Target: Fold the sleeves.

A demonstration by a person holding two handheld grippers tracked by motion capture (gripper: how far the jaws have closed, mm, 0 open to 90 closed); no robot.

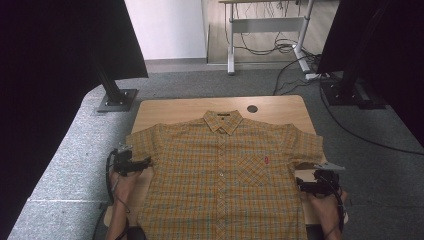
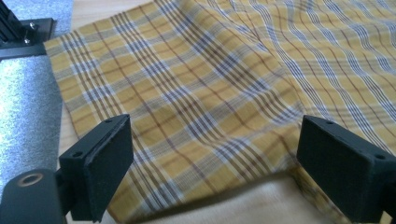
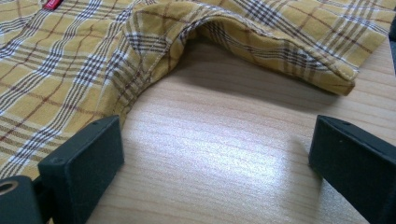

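No readable text anywhere. Plaid shirt has a small red tag on the chest pocket and a dark neck label inside the collar; both too small to read in the high view.

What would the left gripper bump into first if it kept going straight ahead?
Most likely the shirt sleeve. The left gripper has its fingers wide open, with the yellow plaid sleeve lying straight ahead and its hem already between them. Whether they touch the cloth yet is hard to tell.
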